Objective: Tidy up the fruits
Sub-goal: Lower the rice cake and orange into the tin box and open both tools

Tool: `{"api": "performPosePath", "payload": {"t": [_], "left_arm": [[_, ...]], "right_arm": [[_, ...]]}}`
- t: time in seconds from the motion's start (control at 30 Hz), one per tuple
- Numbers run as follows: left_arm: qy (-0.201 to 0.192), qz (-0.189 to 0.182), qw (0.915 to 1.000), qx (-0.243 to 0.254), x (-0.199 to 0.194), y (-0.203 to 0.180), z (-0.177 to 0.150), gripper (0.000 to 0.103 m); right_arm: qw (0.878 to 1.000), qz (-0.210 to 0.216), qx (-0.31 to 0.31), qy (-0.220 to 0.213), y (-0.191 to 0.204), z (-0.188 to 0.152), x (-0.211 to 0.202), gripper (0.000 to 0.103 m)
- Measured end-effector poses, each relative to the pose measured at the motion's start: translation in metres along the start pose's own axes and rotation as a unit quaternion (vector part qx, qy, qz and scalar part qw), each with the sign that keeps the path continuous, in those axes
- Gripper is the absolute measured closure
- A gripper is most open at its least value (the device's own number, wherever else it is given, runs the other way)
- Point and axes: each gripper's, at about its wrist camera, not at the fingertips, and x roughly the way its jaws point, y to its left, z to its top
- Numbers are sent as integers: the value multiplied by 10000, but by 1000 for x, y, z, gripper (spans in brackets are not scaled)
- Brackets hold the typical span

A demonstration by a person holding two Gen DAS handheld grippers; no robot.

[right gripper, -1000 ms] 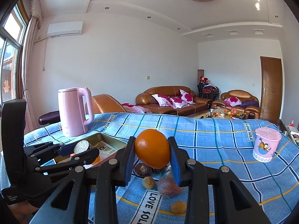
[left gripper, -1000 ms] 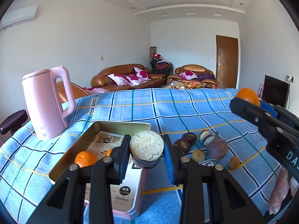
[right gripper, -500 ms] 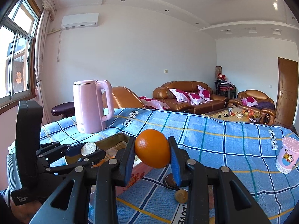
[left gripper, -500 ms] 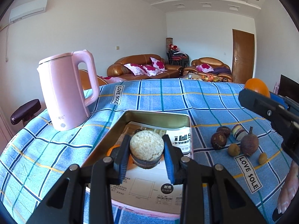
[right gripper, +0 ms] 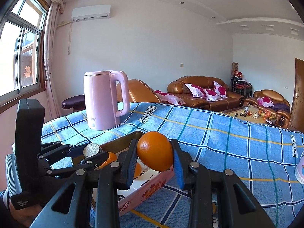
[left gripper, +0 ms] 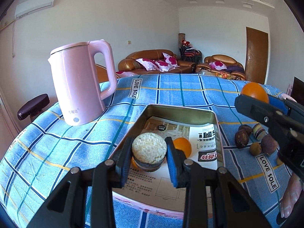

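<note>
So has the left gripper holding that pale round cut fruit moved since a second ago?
Yes. The left gripper and its pale cut fruit moved from the metal tin's near corner to over its inside, towards the pink kettle.

Pink kettle (left gripper: pixel 81 83) on checked cloth (left gripper: pixel 167 93)

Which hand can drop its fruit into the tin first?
Probably the left. The left hand-held gripper already holds its pale-topped fruit right over the tin, above the oranges inside. The right hand-held gripper holds its orange near the tin's edge.
</note>
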Motion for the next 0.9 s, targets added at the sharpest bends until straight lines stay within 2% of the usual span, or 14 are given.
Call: {"api": "performPosePath", "payload": {"t": [0.9], "left_arm": [[591,24,9980,217,22,6,-4,67]], "right_arm": [[9968,299,-84,731,15,-20,44,67]]}}
